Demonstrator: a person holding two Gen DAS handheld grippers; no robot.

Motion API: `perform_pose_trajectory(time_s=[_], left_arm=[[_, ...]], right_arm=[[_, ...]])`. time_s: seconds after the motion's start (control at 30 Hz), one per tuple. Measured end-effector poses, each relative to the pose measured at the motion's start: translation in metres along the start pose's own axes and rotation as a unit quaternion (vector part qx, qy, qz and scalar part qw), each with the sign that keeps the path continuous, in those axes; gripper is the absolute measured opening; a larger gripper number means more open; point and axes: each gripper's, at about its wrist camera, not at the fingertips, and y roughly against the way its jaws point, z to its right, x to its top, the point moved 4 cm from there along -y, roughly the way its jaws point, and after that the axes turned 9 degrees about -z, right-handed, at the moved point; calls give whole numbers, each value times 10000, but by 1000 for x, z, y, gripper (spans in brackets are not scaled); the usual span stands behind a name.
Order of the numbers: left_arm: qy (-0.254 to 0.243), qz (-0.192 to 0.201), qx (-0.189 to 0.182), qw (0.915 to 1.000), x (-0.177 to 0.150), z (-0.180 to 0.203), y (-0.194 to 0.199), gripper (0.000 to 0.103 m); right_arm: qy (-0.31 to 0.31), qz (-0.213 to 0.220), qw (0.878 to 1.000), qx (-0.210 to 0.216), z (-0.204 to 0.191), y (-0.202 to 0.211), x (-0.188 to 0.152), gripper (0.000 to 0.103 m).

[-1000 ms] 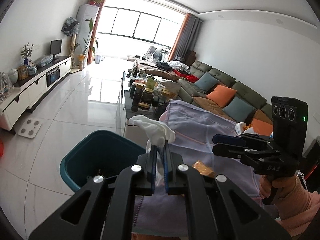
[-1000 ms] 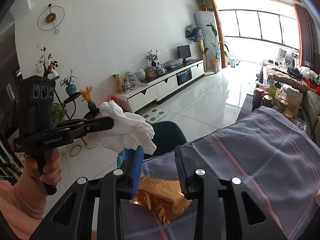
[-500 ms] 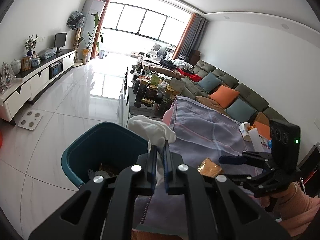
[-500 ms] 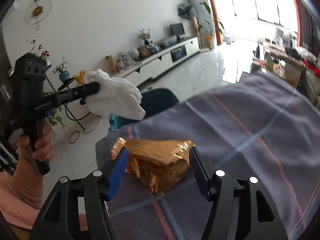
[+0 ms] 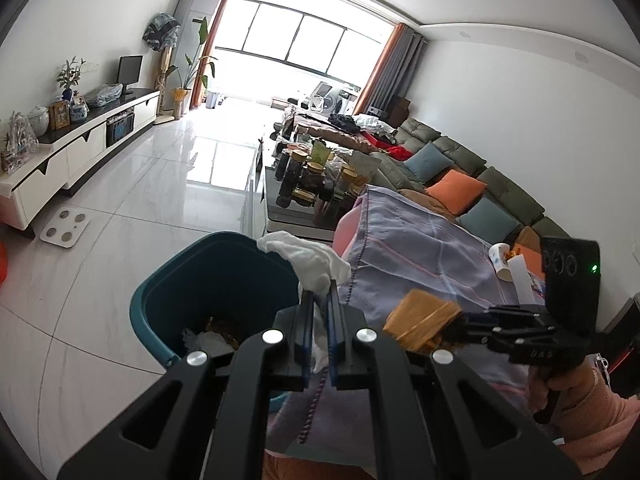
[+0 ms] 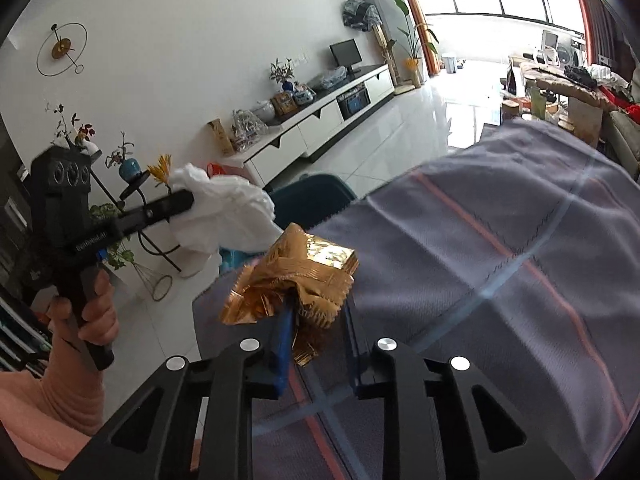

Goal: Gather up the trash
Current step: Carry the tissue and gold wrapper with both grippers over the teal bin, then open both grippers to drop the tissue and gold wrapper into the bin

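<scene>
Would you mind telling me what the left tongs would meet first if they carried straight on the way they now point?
Probably the far rim of the teal bin: the left tongs, shut on the white tissue, aim over its opening. Depth is uncertain.

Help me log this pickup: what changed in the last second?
The right gripper came down around the gold wrapper, closed on it and lifted it off the cloth. The left gripper moved toward the bin, still clamping the tissue.
</scene>
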Motion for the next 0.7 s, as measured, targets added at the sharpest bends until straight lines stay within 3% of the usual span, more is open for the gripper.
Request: perform_pose_trajectory(time_s=[0.37, 0.7], left_arm=[[191, -26, 262, 9995, 3, -19, -10, 8], [355, -241, 450, 9981, 0, -33, -31, 8]], right_arm=[[177, 188, 9997, 26, -11, -12, 35, 22], [355, -21, 9992, -159, -20, -45, 60, 23]])
